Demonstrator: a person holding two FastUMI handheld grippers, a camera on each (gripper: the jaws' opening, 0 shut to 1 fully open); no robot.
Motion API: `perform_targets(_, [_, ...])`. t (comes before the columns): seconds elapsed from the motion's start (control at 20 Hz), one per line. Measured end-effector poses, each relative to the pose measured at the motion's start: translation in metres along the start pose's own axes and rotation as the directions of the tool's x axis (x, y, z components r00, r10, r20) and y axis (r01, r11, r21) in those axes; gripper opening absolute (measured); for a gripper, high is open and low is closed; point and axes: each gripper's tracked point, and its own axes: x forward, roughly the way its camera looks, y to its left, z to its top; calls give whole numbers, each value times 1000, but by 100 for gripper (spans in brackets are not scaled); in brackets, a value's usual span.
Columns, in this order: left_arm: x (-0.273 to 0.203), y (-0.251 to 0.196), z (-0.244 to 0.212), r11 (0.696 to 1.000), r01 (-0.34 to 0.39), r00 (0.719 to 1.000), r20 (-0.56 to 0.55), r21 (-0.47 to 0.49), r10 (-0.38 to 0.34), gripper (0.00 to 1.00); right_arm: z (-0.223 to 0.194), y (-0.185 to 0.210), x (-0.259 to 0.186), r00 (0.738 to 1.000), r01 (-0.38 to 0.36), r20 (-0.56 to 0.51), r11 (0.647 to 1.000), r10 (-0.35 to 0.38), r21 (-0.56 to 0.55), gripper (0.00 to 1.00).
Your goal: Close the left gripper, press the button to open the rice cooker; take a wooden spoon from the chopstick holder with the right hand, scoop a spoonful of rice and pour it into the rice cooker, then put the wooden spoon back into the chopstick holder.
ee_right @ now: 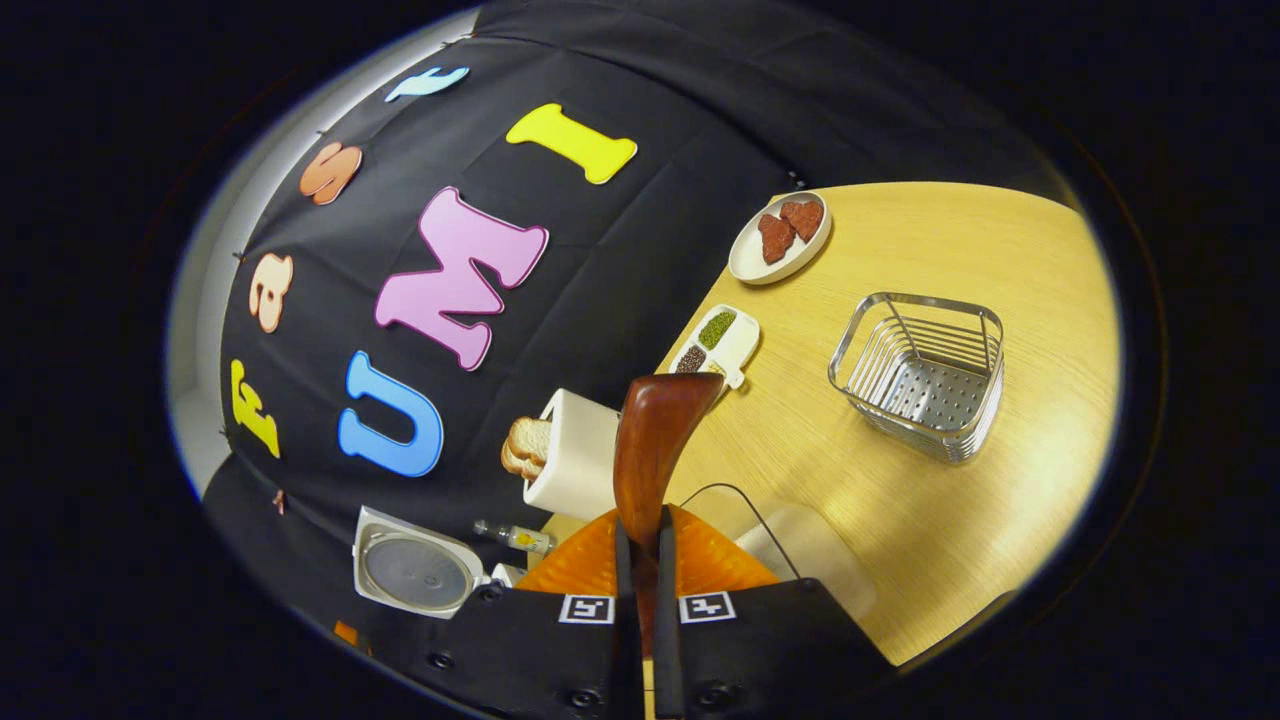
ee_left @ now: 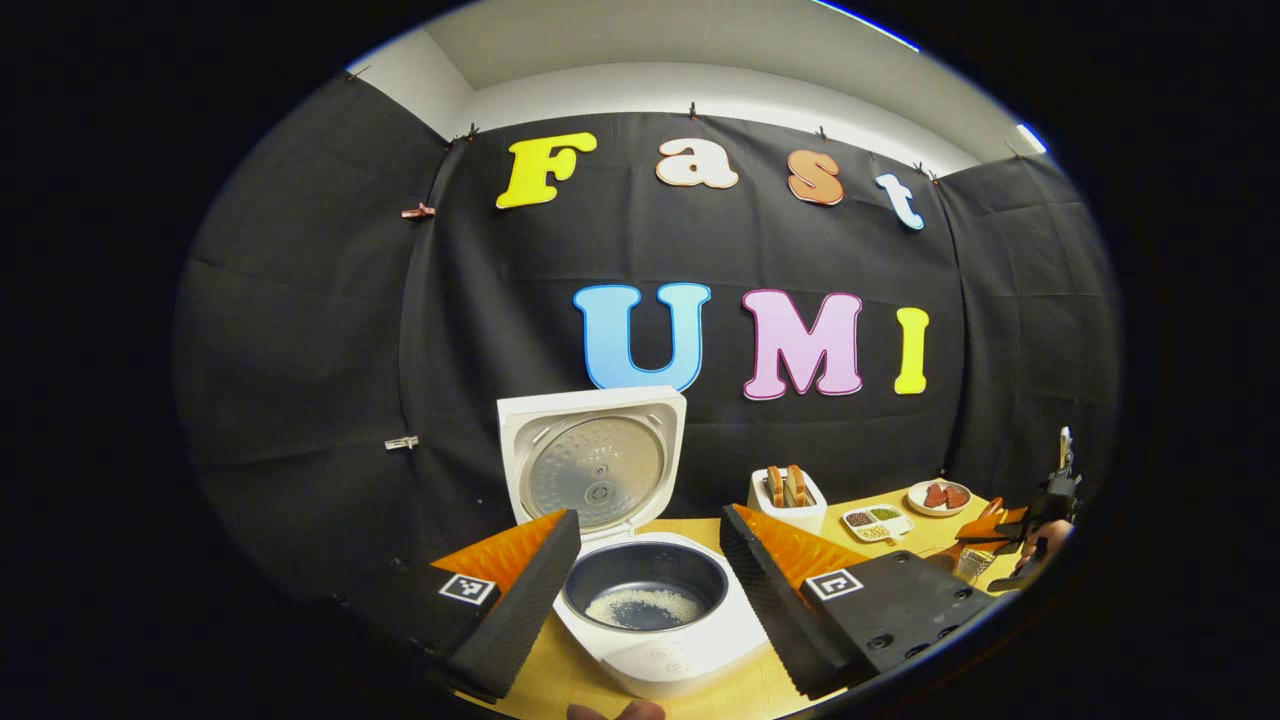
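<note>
- Right hand-held gripper [ee_right: 640,540] is clamped on the wooden spoon [ee_right: 655,440], bowl pointing to 12 o'clock
- Left hand-held gripper [ee_left: 650,560] is spread wide, holding nothing, fingers either side of the rice cooker [ee_left: 650,640]
- Cooker lid stands up; rice [ee_left: 645,605] lies in the pot
- Wire chopstick holder [ee_right: 920,375] stands on the bench [ee_right: 960,250] at 2 o'clock of the spoon

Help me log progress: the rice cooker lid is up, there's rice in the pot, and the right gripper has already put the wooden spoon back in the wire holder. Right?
Not quite. The right gripper is shut on the wooden spoon, and the wire holder stands empty, as the right gripper view shows. The rice cooker lid is up with rice in the pot, as the left gripper view shows.
</note>
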Motion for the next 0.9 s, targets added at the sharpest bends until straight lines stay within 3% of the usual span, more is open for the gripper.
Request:
perform_targets(0.45, [-5,8,-11,1000,-5,1000,-12,-20,5,96,6,66,-23,992,-108,-40,980,116,169,8])
perform_targets(0.9, [-21,28,-27,999,-36,999,-28,-41,35,97,-48,193,-9,960,-229,-132,963,248,143,9])
